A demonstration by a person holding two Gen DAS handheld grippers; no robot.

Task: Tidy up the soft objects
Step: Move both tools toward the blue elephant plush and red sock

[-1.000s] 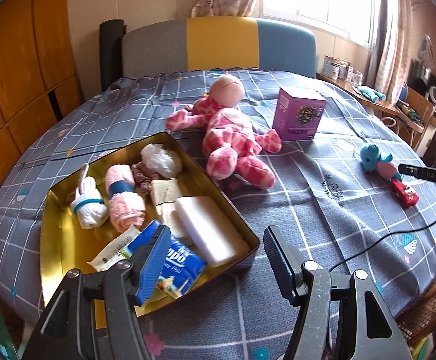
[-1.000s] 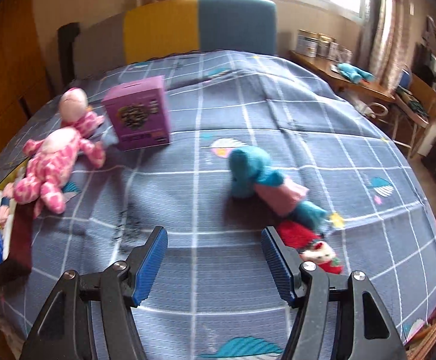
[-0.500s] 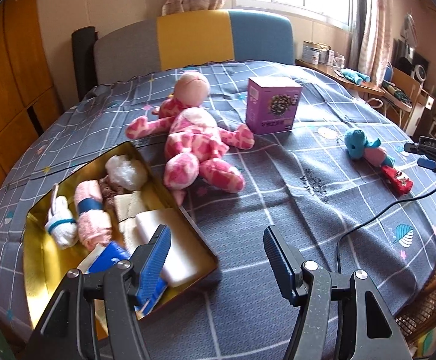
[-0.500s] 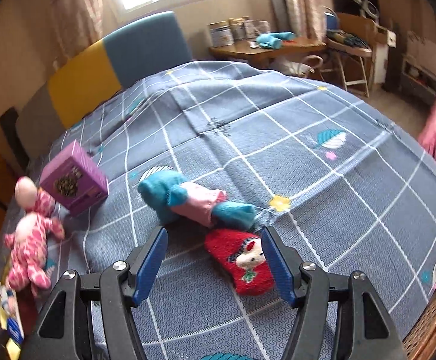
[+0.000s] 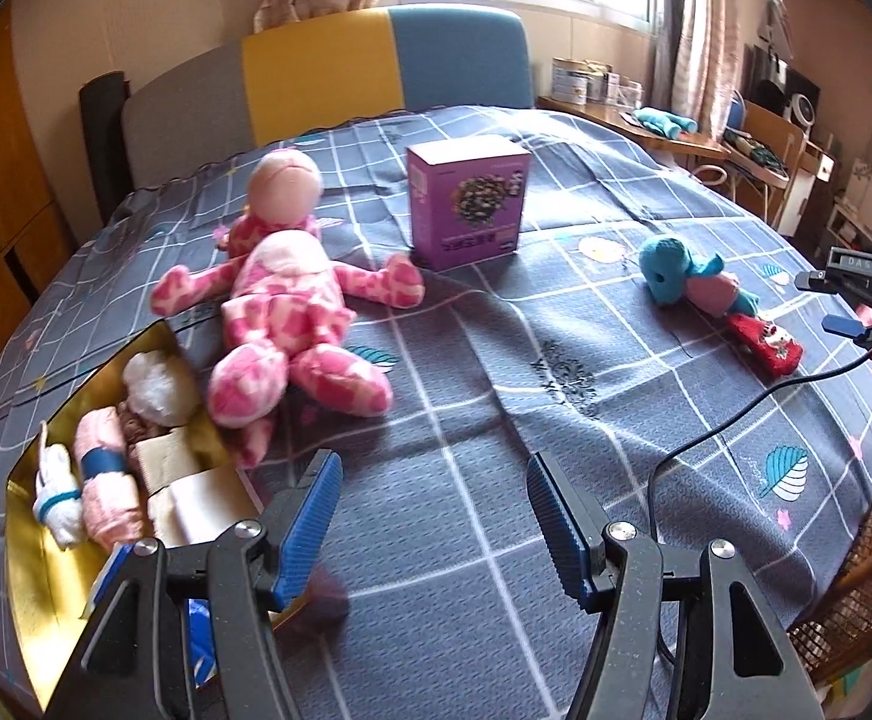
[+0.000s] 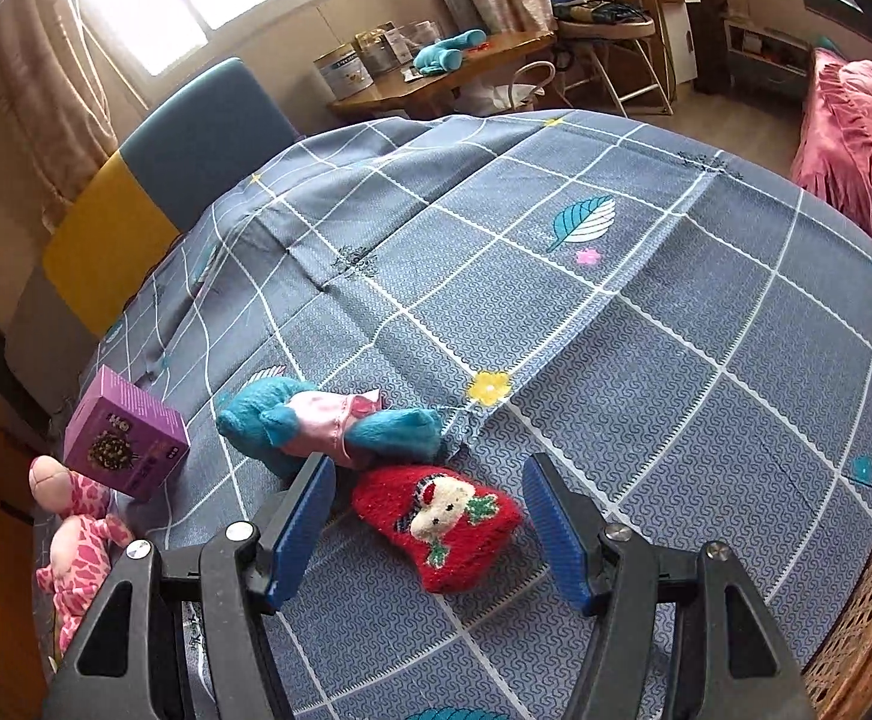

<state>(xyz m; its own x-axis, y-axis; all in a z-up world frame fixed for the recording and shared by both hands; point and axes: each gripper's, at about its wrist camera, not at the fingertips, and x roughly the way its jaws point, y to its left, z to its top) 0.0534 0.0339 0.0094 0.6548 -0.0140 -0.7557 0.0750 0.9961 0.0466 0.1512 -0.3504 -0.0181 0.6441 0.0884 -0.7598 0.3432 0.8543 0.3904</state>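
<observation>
A red knitted sock with a bear face lies on the blue checked tablecloth, right between the fingers of my open right gripper. A blue plush toy in a pink dress lies just beyond it. In the left wrist view both show at the right: the sock and the blue plush. My left gripper is open and empty over bare cloth. A pink spotted plush lies beside a gold tin tray holding rolled socks, tissues and cloths.
A purple box stands upright mid-table behind the pink plush. A black cable runs across the cloth to the right gripper. A chair back stands behind the table. A wicker chair is at the right edge.
My right gripper has moved down and closer, so the red sock now lies between its fingers. My left gripper has swung right, away from the tray, toward the table's middle.
</observation>
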